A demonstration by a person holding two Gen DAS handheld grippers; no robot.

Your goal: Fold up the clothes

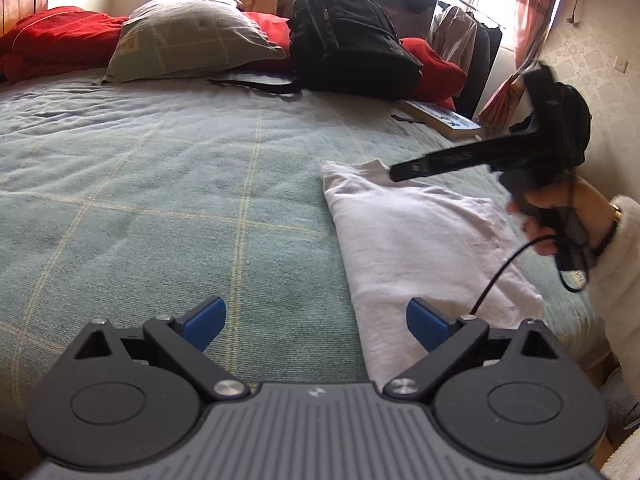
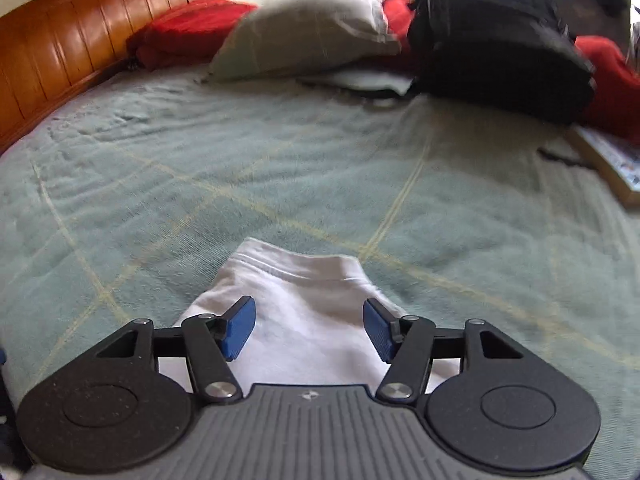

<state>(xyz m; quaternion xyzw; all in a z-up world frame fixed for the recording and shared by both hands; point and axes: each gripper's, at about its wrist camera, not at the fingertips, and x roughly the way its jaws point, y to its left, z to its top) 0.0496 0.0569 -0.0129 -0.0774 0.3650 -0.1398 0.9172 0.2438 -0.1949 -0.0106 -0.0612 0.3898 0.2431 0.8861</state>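
Note:
A white garment (image 1: 424, 248) lies folded into a long strip on the green checked bedspread (image 1: 180, 184). My left gripper (image 1: 316, 322) is open near the garment's near left corner, with nothing between its blue pads. In the left wrist view a hand holds my right gripper (image 1: 404, 171) above the garment's far end; its jaws cannot be judged from this side view. The right wrist view shows my right gripper (image 2: 309, 330) open above the white garment (image 2: 308, 300), with its blue pads apart over the collar end and gripping nothing.
A grey pillow (image 1: 188, 36), red bedding (image 1: 60, 36) and a black backpack (image 1: 348, 36) lie at the head of the bed. A book (image 1: 444, 118) rests near the right edge. A wooden headboard (image 2: 60, 44) runs along the left. Open bedspread (image 2: 280, 168) stretches ahead.

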